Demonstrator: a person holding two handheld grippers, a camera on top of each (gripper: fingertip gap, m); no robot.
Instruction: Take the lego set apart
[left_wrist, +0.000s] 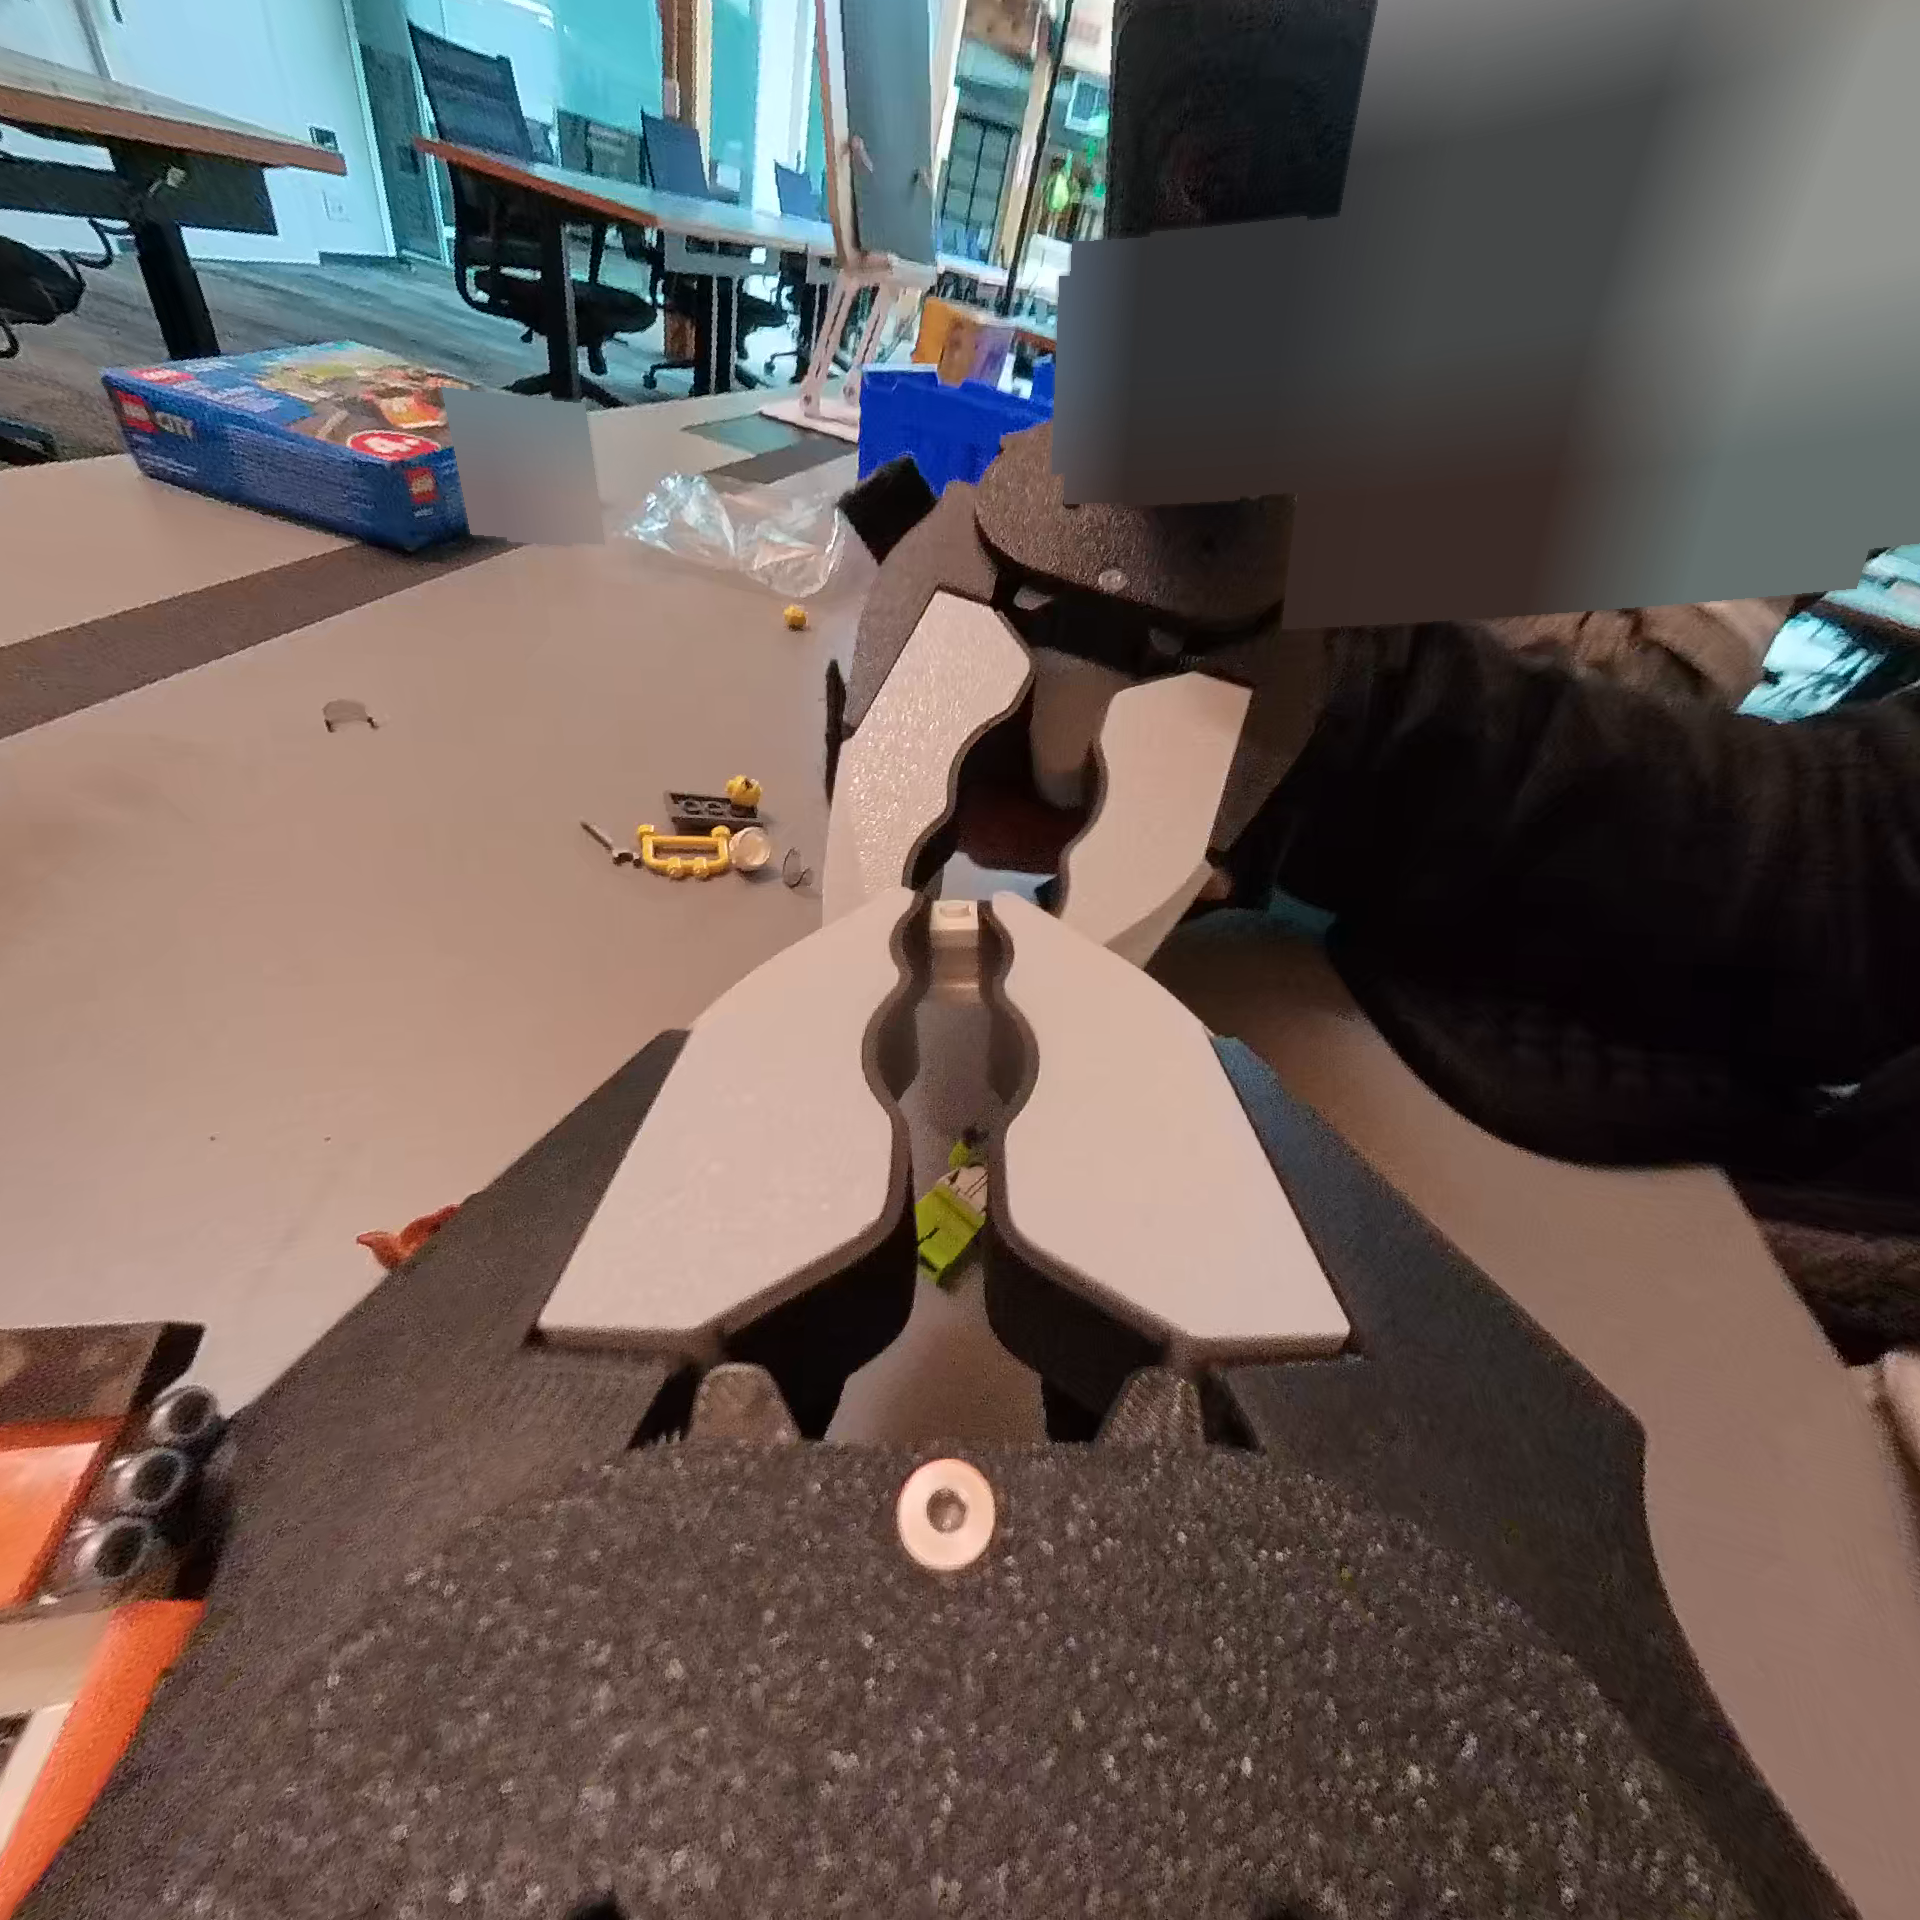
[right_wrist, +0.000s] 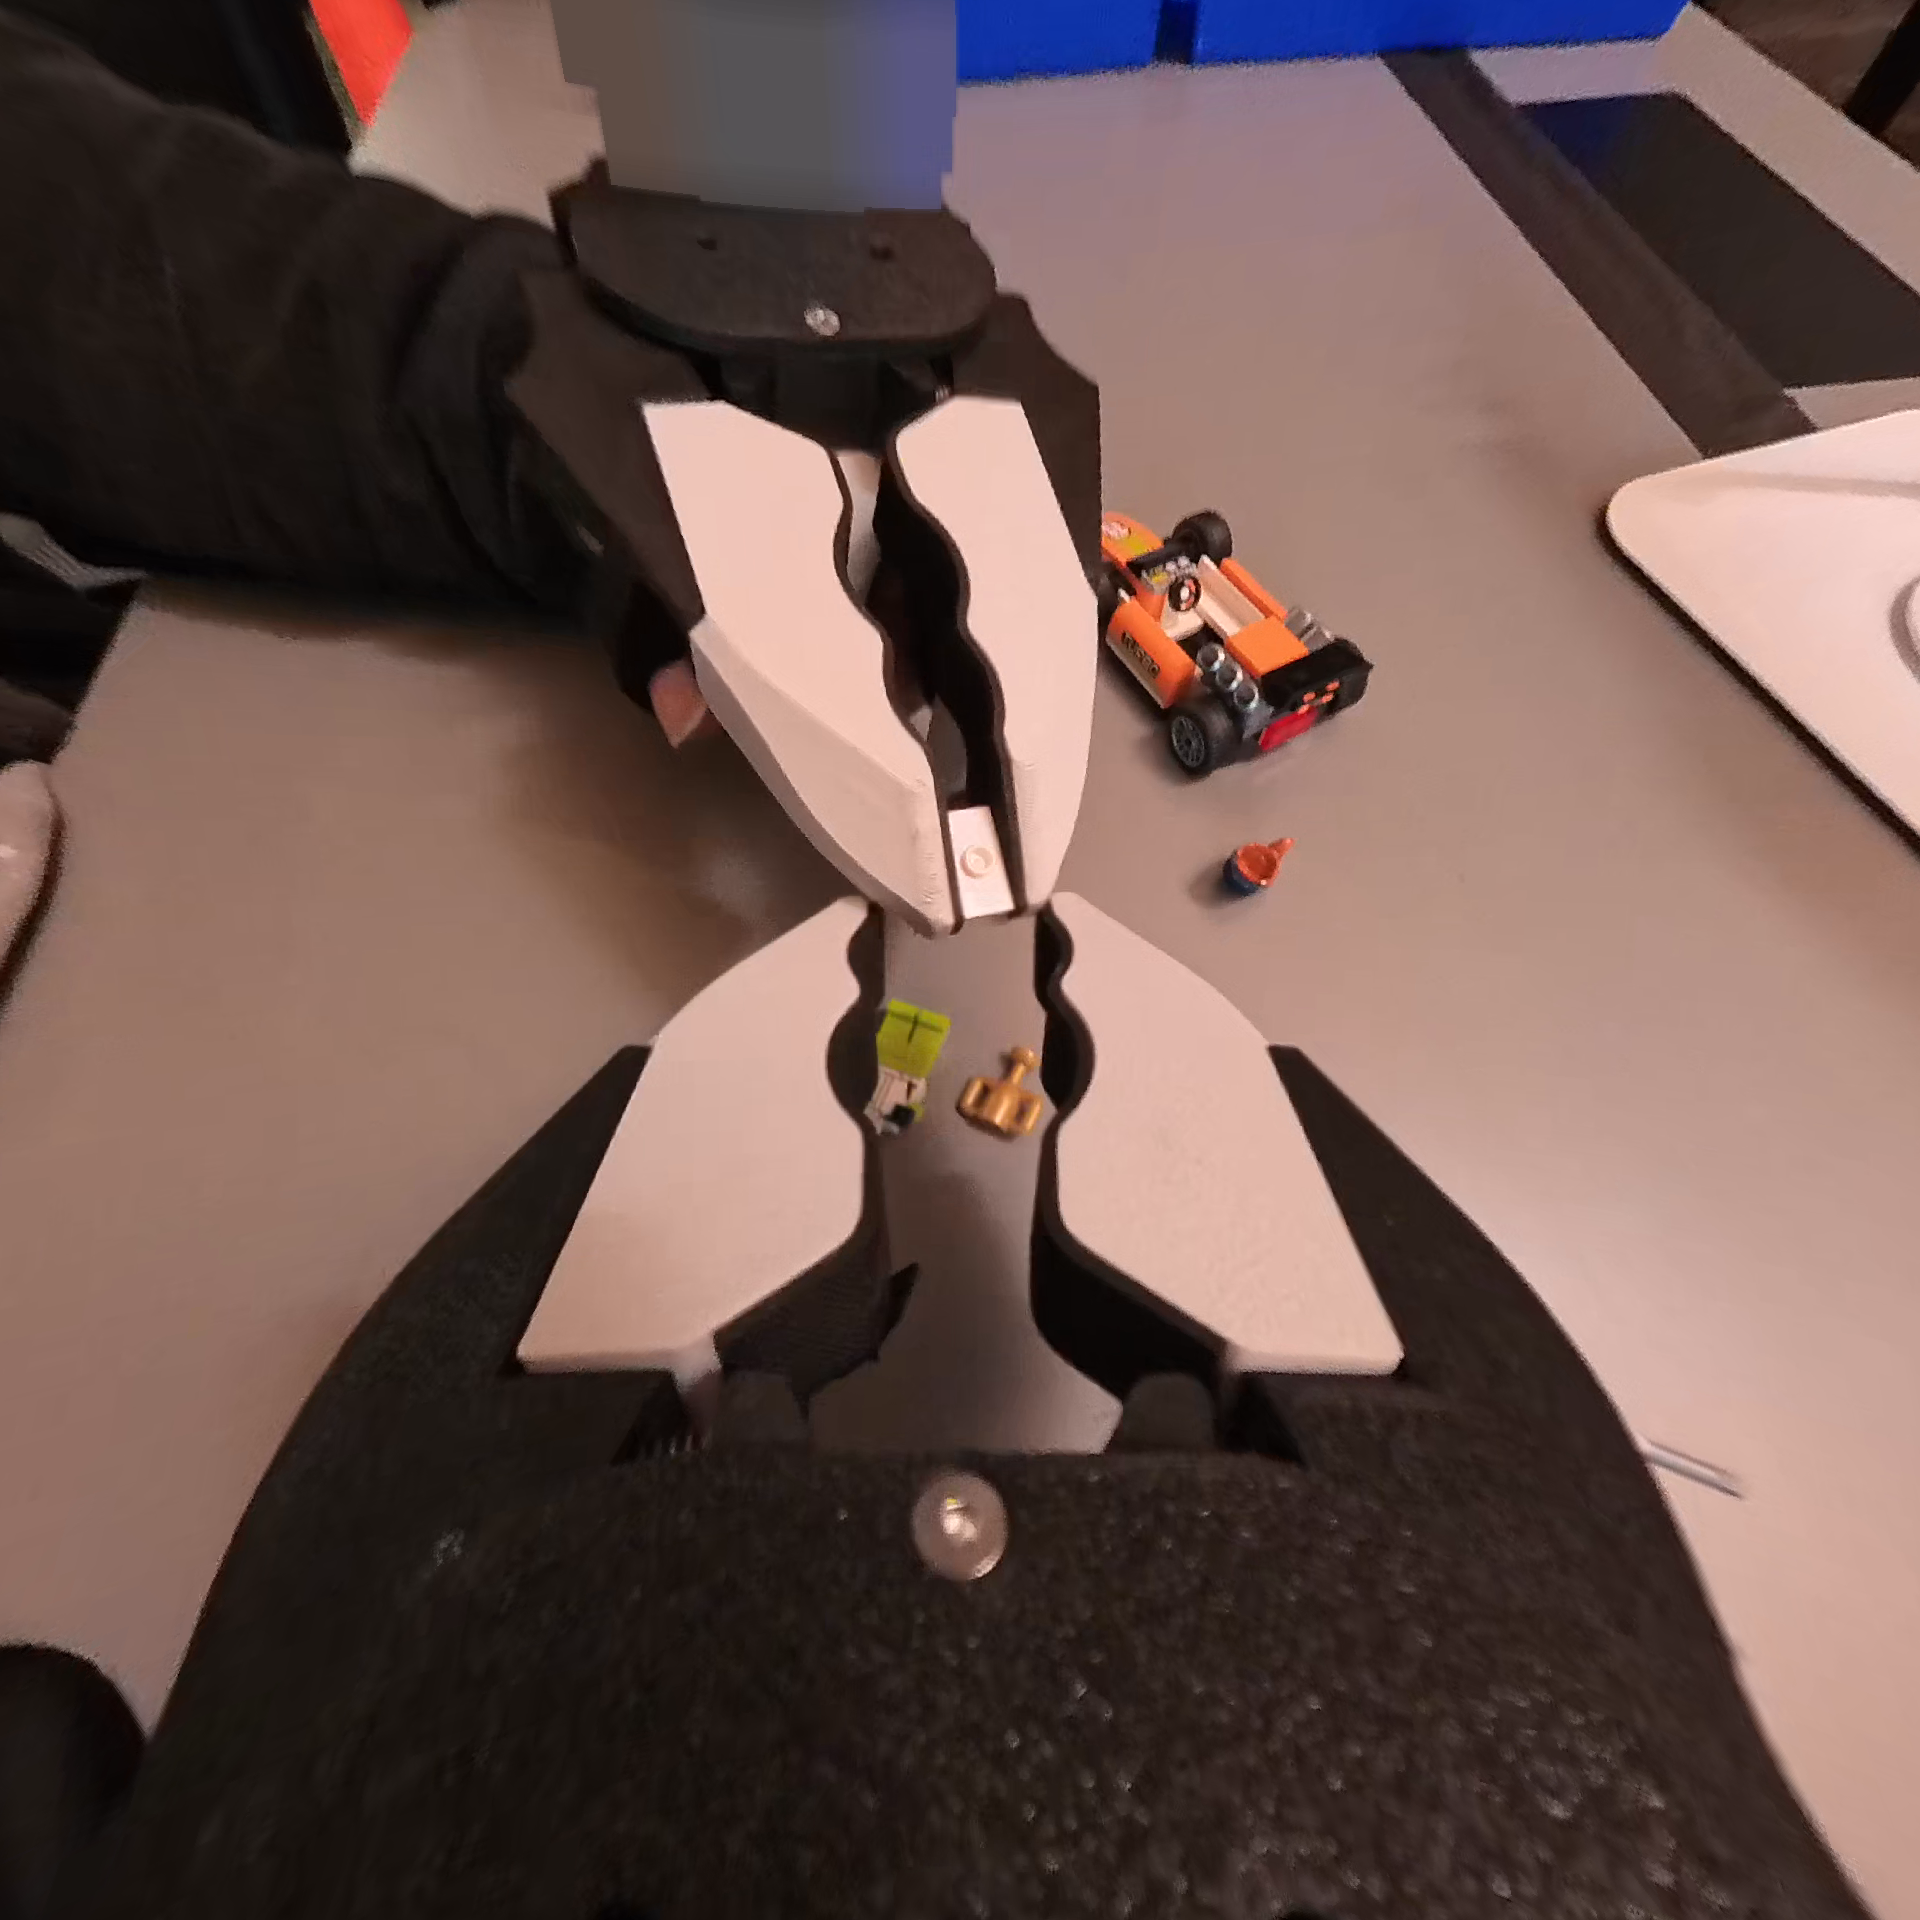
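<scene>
- The left gripper (right_wrist: 977, 883) is pinching a small white brick (right_wrist: 980, 865) at the very tips of its fingers, jaws closed narrow on it, above the grey table (right_wrist: 1455, 935).
- The right gripper (right_wrist: 956, 935) is meeting it tip to tip with its jaws standing a little apart; whether they are touching the brick I cannot tell, and in the left wrist view the brick (left_wrist: 954, 925) is showing just at the left gripper's (left_wrist: 951, 914) tips.
- The orange race car (right_wrist: 1231, 639), the main part of the lego set, is sitting on the table beside the left gripper, largely assembled.
- Loose parts are lying below: a lime-green minifigure piece (right_wrist: 906, 1049), a gold trophy (right_wrist: 1003, 1096), an orange and blue piece (right_wrist: 1259, 864), and a yellow and black cluster (left_wrist: 707, 831) farther off.
- Judging the step: the white brick is either being handed over or about to be set down.
- To do it well, the right jaws should be closing squarely on the brick's flat sides before the left one is letting go, since so small a piece held at the tips is likely slipping or twisting out.
</scene>
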